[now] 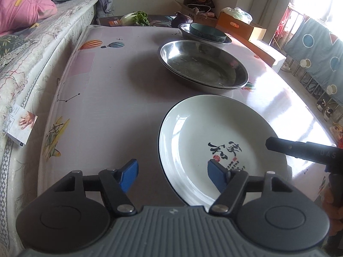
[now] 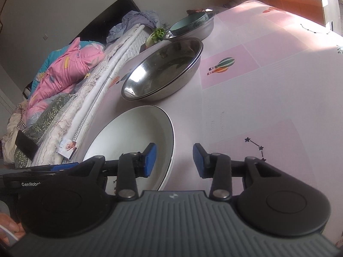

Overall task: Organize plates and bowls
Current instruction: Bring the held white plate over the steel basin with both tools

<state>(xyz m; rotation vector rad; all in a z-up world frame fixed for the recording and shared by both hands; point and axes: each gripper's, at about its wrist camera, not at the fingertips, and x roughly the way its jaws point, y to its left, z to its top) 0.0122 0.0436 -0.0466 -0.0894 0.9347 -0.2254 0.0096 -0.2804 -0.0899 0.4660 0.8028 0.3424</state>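
Observation:
A white plate (image 1: 205, 137) with black rim and calligraphy lies on the pink tablecloth nearest me; it also shows in the right wrist view (image 2: 137, 132). Behind it sit stacked steel plates (image 1: 201, 64) (image 2: 163, 70). Farther back a teal bowl (image 1: 206, 32) (image 2: 188, 24) rests in a steel basin (image 1: 227, 40) (image 2: 203, 29). My left gripper (image 1: 172, 176) is open, its jaws straddling the white plate's left rim. My right gripper (image 2: 174, 160) is open, its jaws straddling the plate's right rim; its finger also shows in the left wrist view (image 1: 300, 148).
A bed with pink bedding (image 1: 25, 6) (image 2: 64, 70) runs along the table's left side. Vegetables (image 1: 137, 18) and cardboard boxes (image 1: 242, 25) stand at the far end. The tablecloth (image 2: 268, 85) spreads wide to the right.

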